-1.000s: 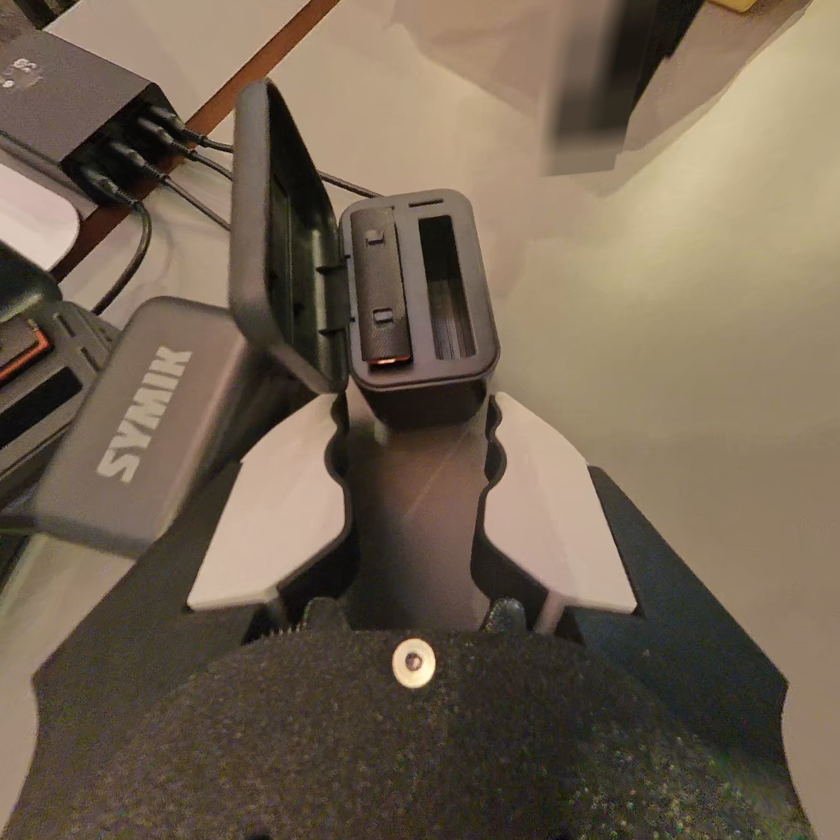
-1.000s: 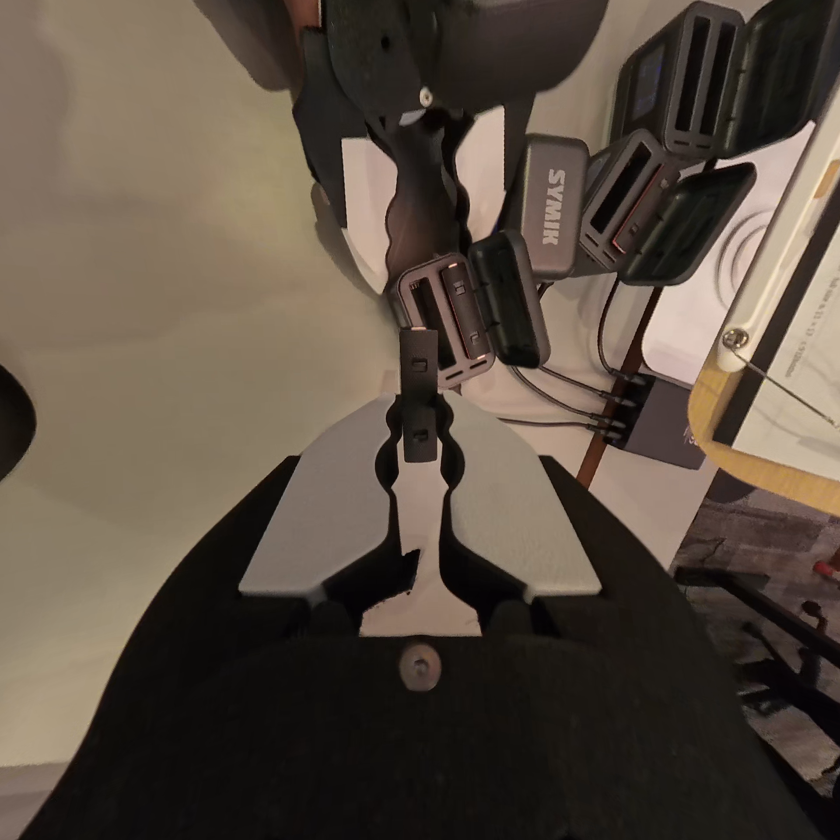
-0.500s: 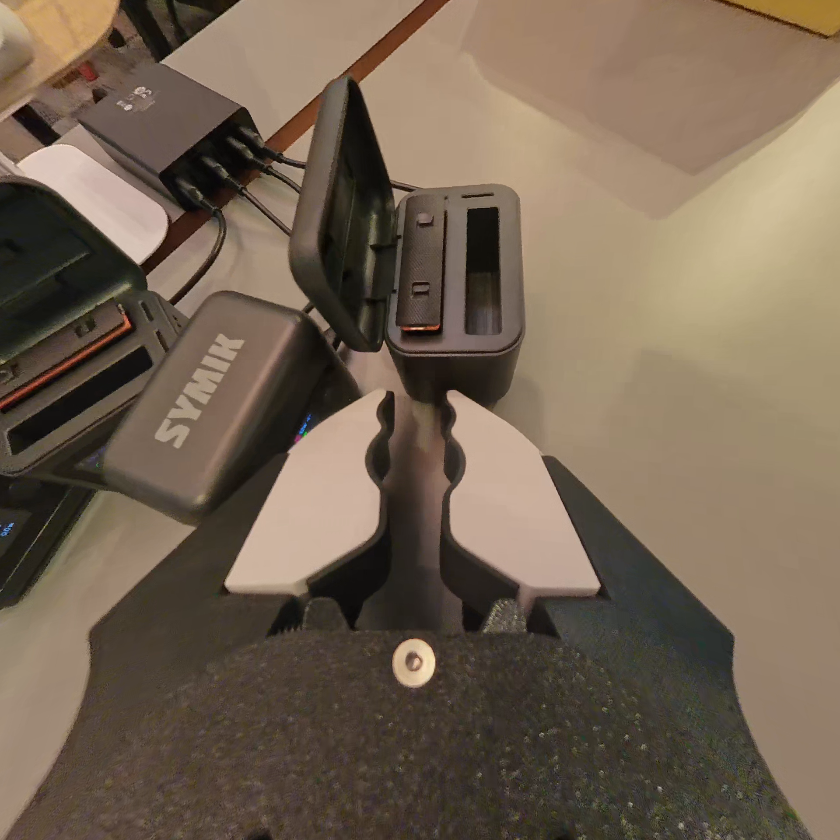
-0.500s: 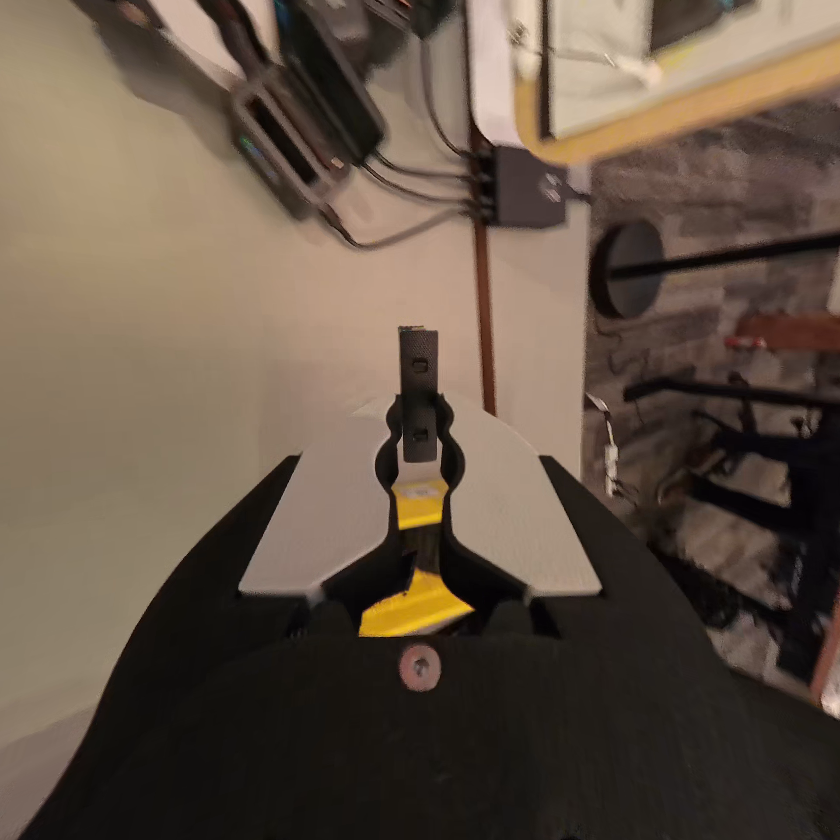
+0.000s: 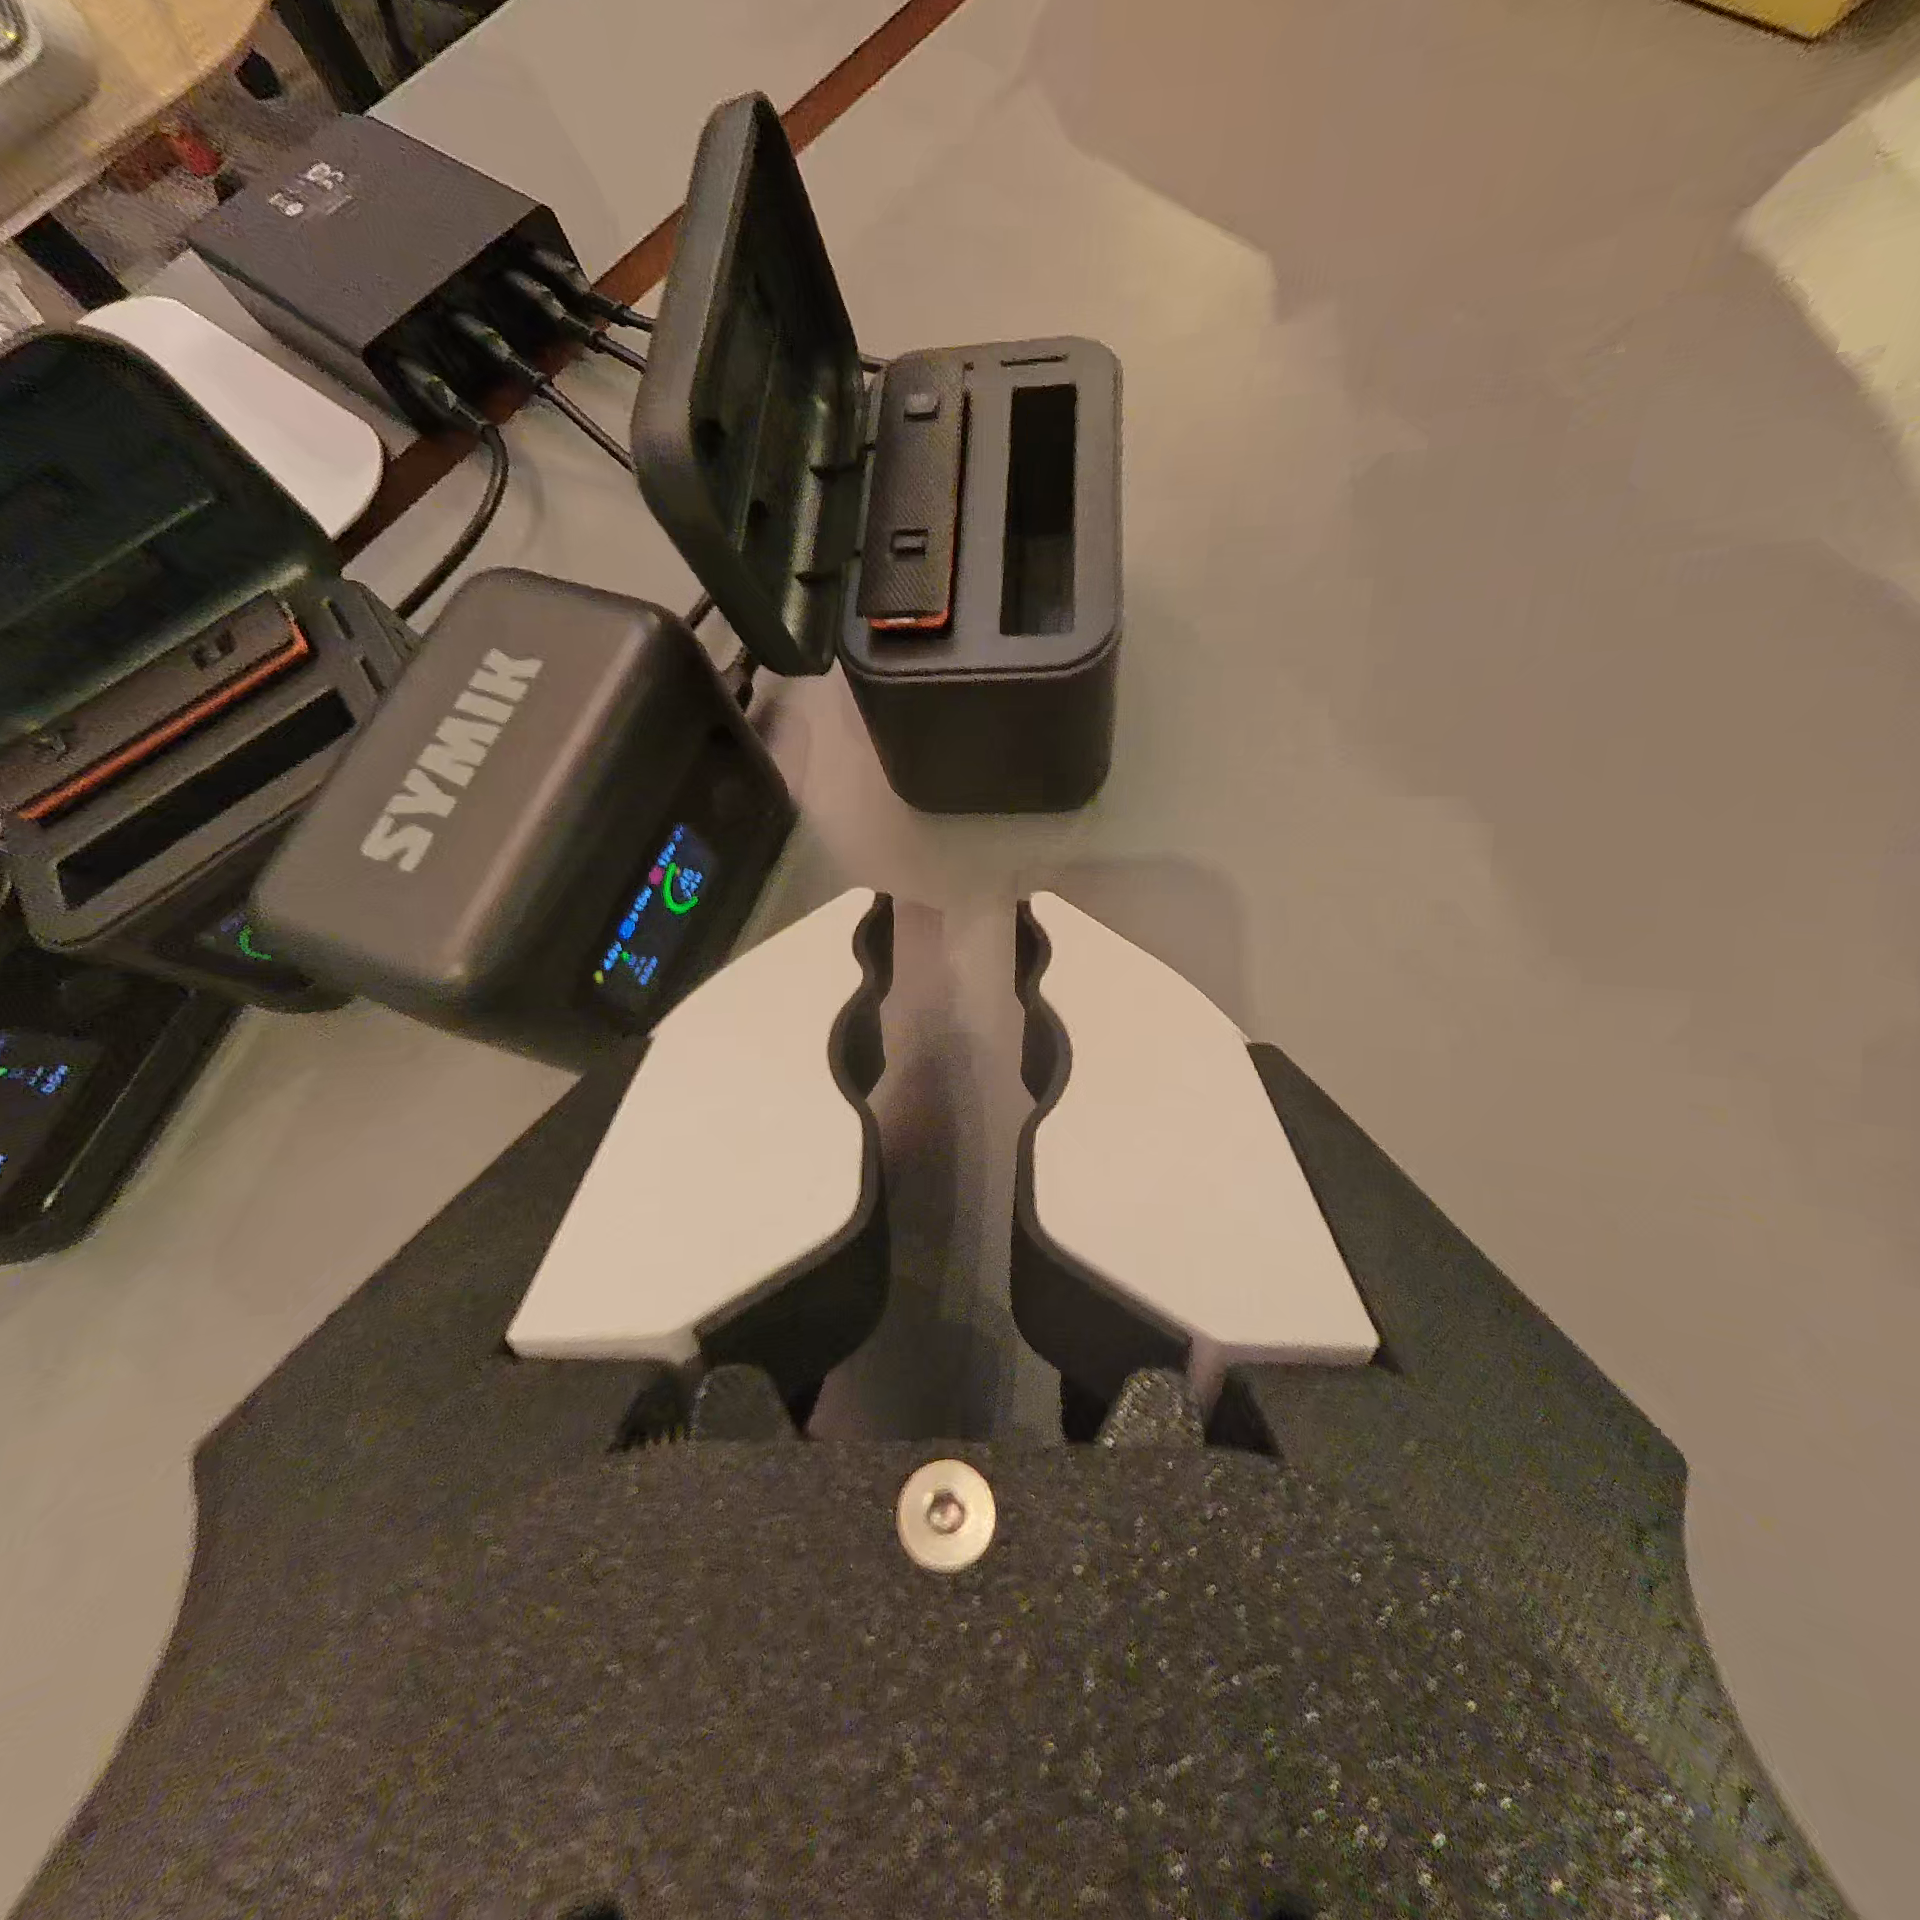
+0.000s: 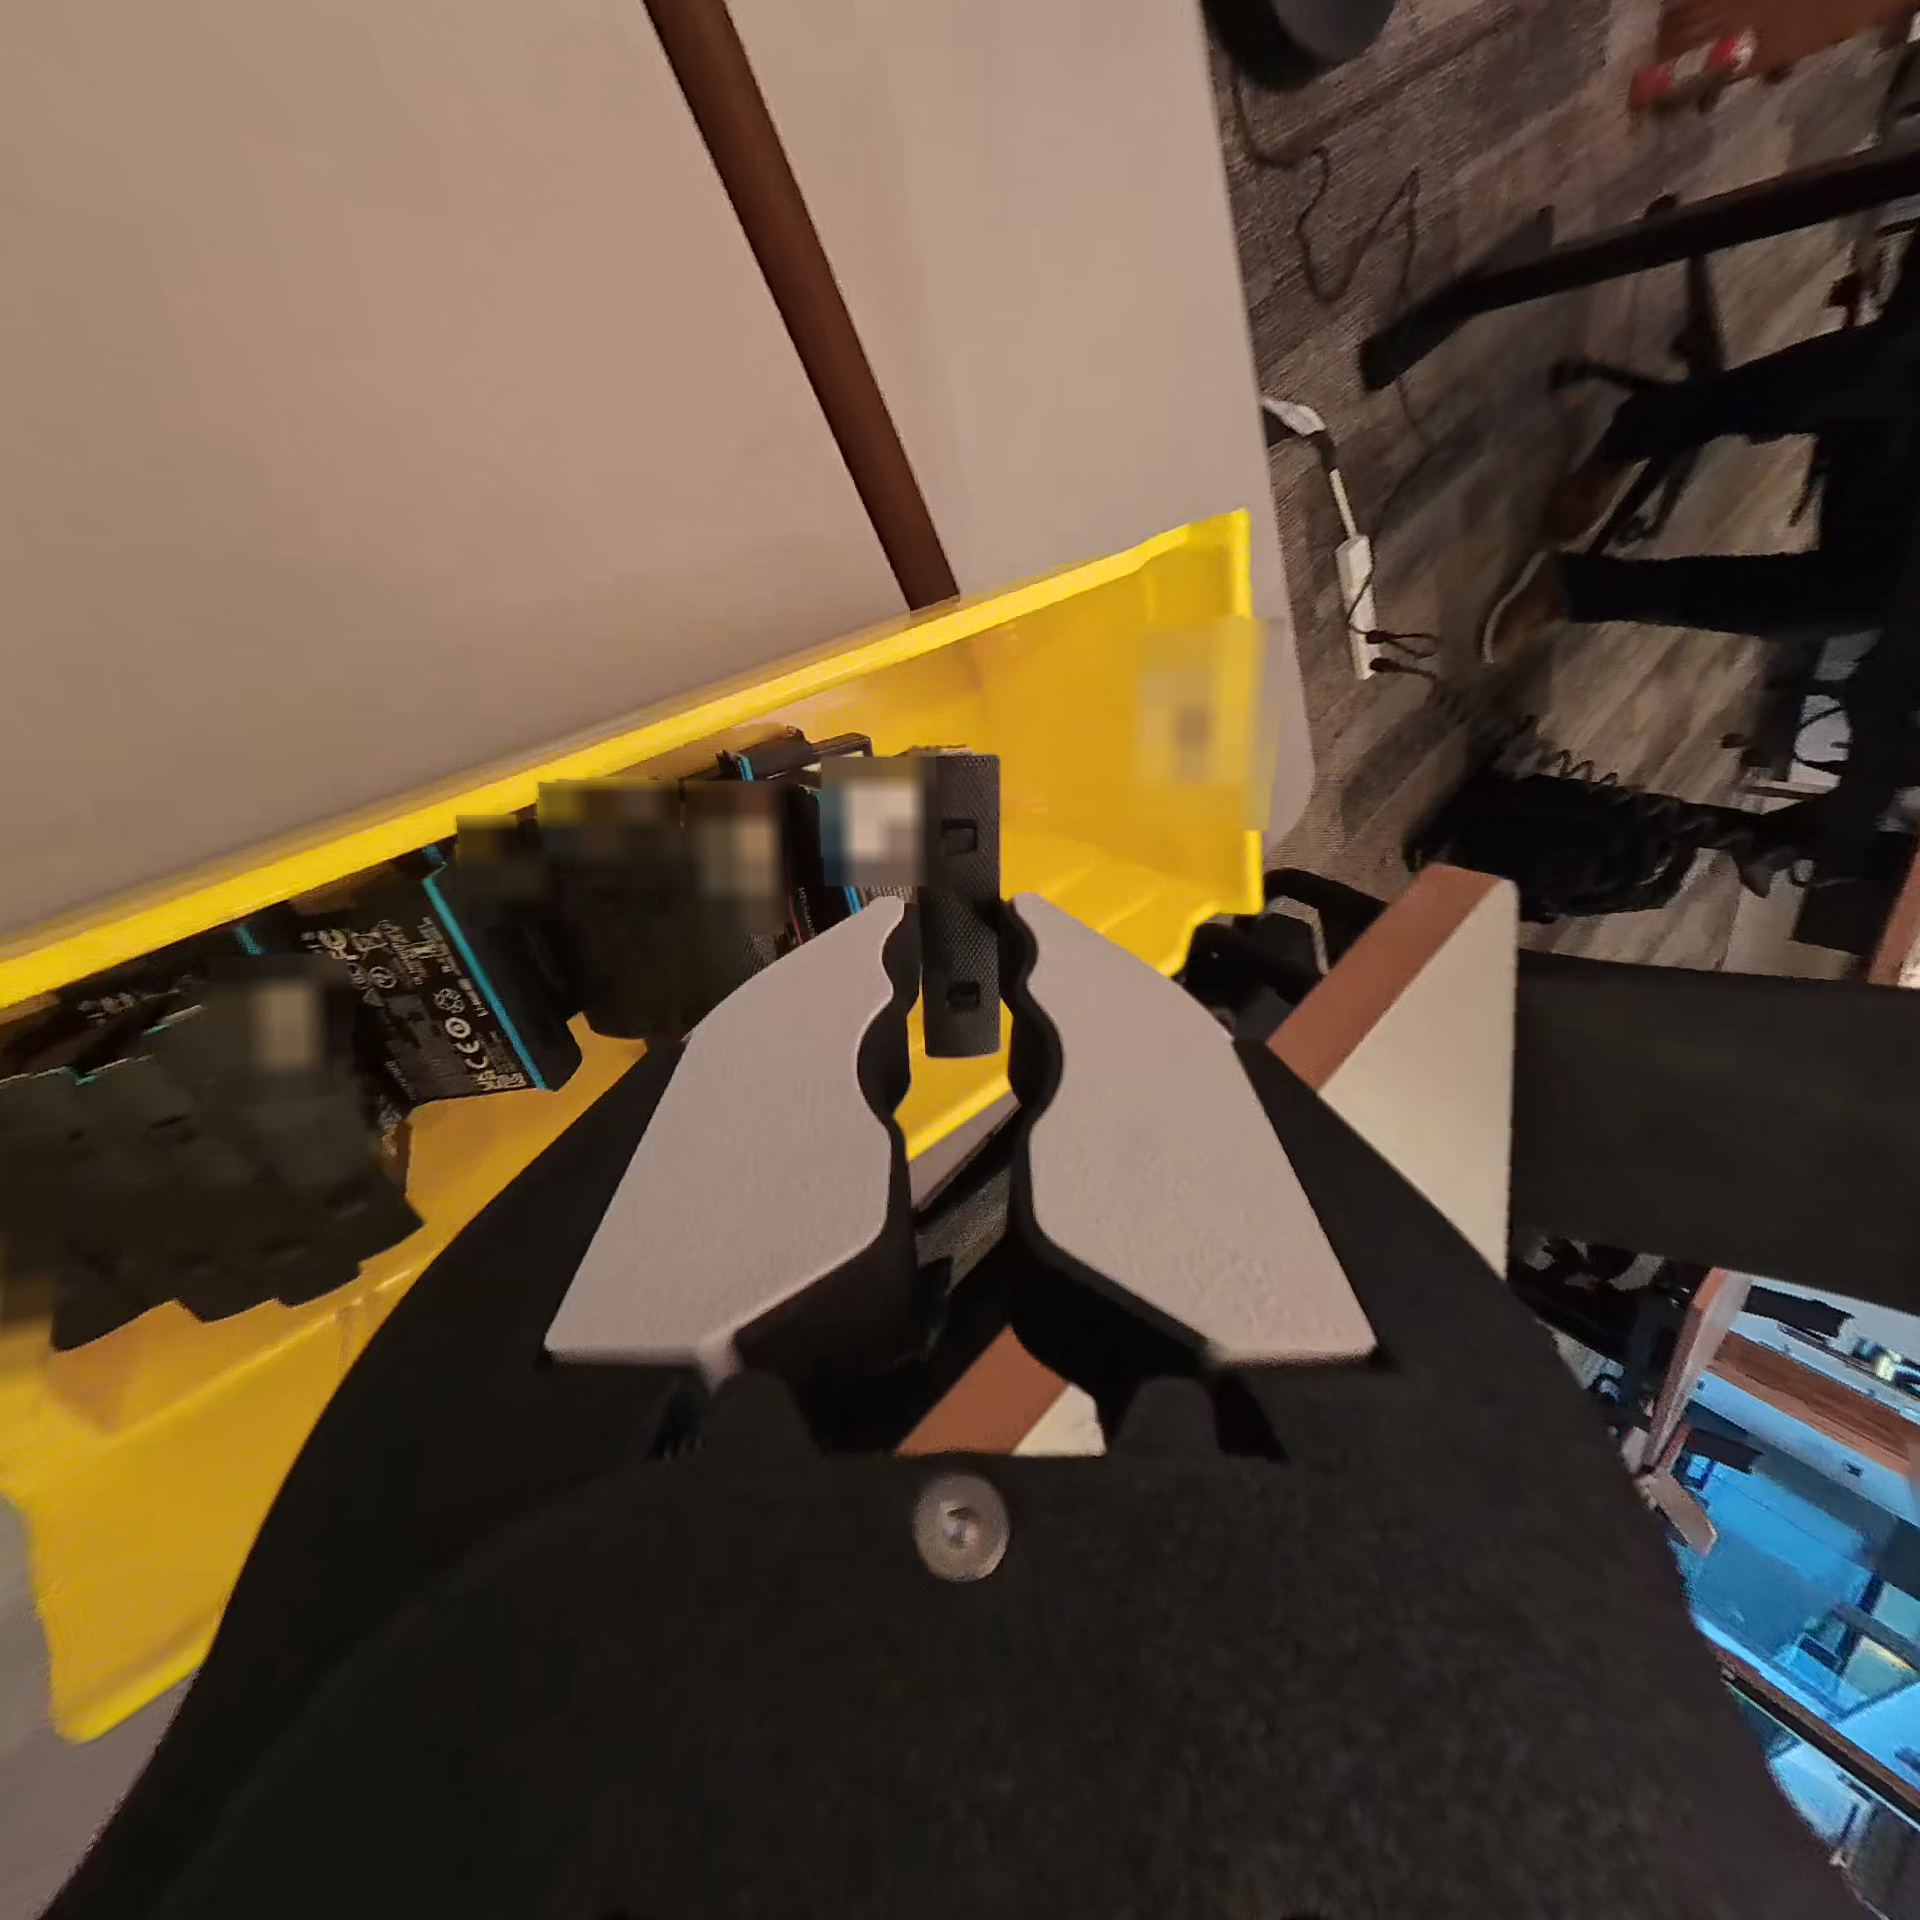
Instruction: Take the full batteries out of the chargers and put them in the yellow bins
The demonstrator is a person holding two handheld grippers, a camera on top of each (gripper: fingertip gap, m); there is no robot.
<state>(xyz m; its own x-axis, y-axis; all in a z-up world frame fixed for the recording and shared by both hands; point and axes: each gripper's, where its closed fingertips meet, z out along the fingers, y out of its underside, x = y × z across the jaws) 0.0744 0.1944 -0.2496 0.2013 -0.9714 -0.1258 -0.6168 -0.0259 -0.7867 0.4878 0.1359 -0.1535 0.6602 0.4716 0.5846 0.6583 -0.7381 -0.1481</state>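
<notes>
Black knurled battery upright over yellow bin; open charger half full.

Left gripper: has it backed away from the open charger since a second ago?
Yes. The left gripper has pulled back from the open charger, now clear of its body.

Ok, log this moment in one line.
right gripper: holds battery over yellow bin | left gripper: open, empty, facing open charger | one battery left in charger
</notes>
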